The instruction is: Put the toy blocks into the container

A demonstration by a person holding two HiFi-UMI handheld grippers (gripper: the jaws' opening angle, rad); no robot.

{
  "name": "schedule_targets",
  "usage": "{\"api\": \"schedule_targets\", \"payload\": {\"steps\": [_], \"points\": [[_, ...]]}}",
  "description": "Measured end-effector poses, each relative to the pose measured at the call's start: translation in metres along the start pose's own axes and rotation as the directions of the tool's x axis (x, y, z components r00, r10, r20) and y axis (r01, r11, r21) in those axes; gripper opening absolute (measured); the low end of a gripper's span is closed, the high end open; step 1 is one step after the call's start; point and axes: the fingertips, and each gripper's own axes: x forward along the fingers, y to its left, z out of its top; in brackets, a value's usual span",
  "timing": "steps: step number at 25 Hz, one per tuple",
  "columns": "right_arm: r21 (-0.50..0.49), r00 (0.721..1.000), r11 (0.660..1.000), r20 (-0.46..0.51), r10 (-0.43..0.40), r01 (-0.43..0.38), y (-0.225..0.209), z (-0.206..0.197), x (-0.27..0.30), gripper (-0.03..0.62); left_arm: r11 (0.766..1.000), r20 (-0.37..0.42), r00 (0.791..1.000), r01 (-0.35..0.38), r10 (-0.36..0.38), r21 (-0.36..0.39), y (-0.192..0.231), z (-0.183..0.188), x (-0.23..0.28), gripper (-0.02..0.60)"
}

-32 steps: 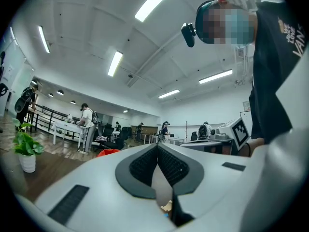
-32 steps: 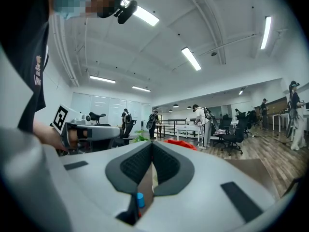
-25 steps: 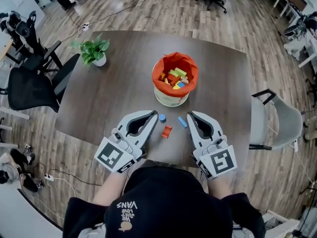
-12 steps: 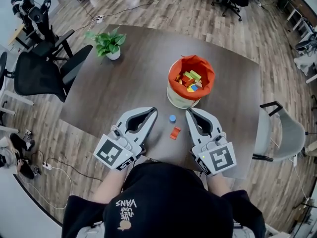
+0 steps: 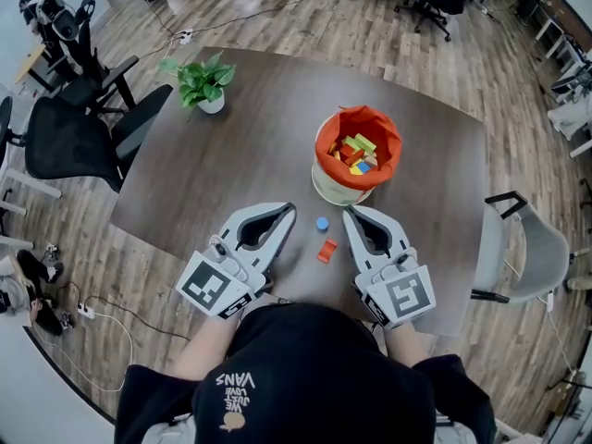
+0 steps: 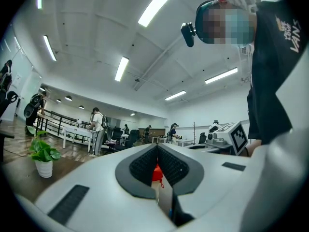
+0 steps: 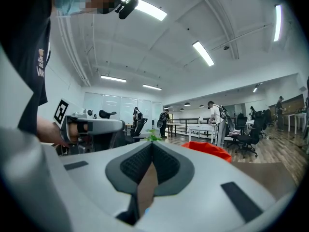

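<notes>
Slantwise, red block (image 5: 326,250), lengthwise toward container (image 5: 331,190)

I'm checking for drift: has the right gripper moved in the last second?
Yes: in the head view the right gripper has shifted left, nearer the red block.

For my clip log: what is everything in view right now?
table: one, dark brown, centre
container: one, pale with orange liner, table's far side
blocks in container: several, mixed colours, inside liner
blue block: one, blue, on table between gripper tips
red block: one, red, nearer the person
potted plant: one, green, white pot, table's far left
black chair: one, black, left of table
grey chair: one, grey, right of table
left gripper: one, grey-white, shut, empty, left of loose blocks
right gripper: one, grey-white, shut, empty, right of them
</notes>
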Motion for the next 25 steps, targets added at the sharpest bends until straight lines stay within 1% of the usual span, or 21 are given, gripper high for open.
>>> {"api": "schedule_targets", "payload": {"steps": [7, 12, 15, 19, 21, 25], "points": [[0.017, 1.0, 1.0, -0.02, 0.021, -0.021, 0.008, -0.024, 0.006, 0.018, 1.0, -0.005, 1.0, 0.004, -0.004, -0.022, -0.002, -0.005, -0.004, 0.012], [-0.006, 0.996, 1.0, -0.081, 0.024, -0.024, 0.012, -0.058, 0.014, 0.018, 1.0, -0.006, 1.0, 0.0, 0.0, -0.018, 0.0, -0.005, -0.006, 0.012], [-0.017, 0.991, 1.0, -0.128, 0.023, -0.026, 0.013, -0.07, 0.019, 0.018, 1.0, -0.004, 1.0, -0.005, 0.005, -0.014, 0.002, -0.004, -0.005, 0.012], [-0.031, 0.983, 0.996, -0.165, 0.076, -0.082, 0.02, -0.093, 0.021, 0.018, 1.0, -0.001, 1.0, -0.004, 0.004, -0.012, 0.002, -0.003, -0.002, 0.012], [-0.027, 0.982, 0.995, -0.171, 0.085, -0.091, 0.021, -0.103, 0.022, 0.018, 1.0, 0.002, 1.0, -0.002, 0.002, -0.014, 0.002, -0.002, -0.001, 0.012], [-0.015, 0.97, 0.994, -0.22, 0.102, -0.108, 0.023, -0.125, 0.026, 0.018, 1.0, 0.004, 1.0, -0.003, 0.003, -0.014, 0.002, -0.002, -0.002, 0.012]]}}
